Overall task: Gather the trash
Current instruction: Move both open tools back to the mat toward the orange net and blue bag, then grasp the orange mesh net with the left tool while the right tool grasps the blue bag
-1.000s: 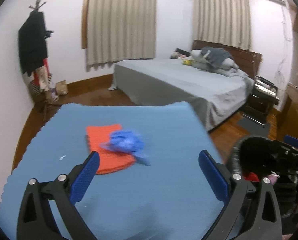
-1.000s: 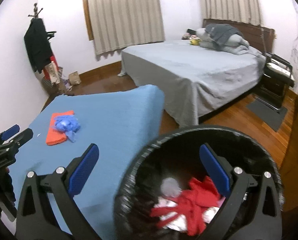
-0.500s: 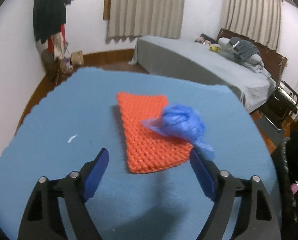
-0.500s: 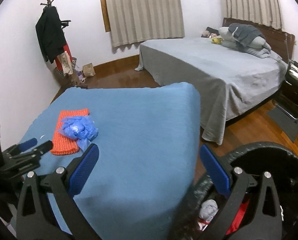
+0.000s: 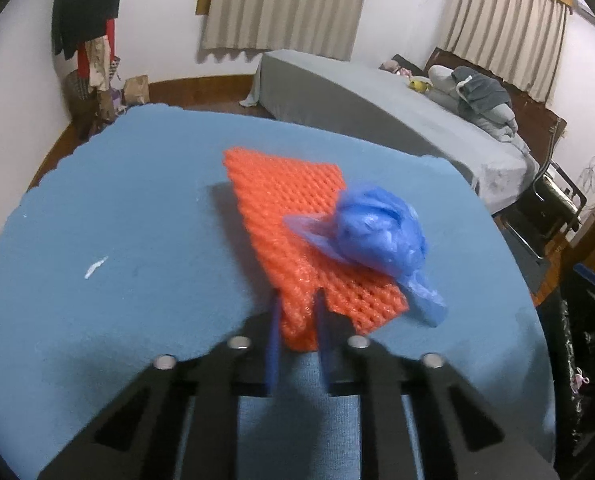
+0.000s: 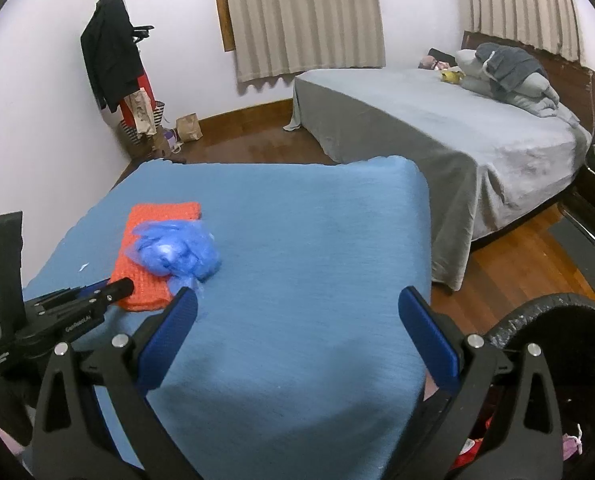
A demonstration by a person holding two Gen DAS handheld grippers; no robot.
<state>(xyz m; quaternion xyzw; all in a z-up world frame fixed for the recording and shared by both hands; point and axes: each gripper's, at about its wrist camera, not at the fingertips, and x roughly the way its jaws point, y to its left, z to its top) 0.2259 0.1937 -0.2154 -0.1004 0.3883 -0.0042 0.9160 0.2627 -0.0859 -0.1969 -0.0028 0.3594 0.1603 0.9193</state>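
An orange foam mesh sleeve [image 5: 297,232] is lying on the blue cloth-covered table [image 5: 117,240], with a crumpled blue plastic bag [image 5: 377,232] sitting on its right part. A grey-covered bed [image 6: 437,128] is standing beyond the table, and a black-lined trash bin [image 6: 557,320] is sitting beside the table's right edge.

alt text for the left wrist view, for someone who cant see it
The left gripper has just closed its jaws on the near edge of an orange foam net lying on a blue-covered table. A crumpled blue plastic bag sits on the net's right side; a grey bed stands behind.
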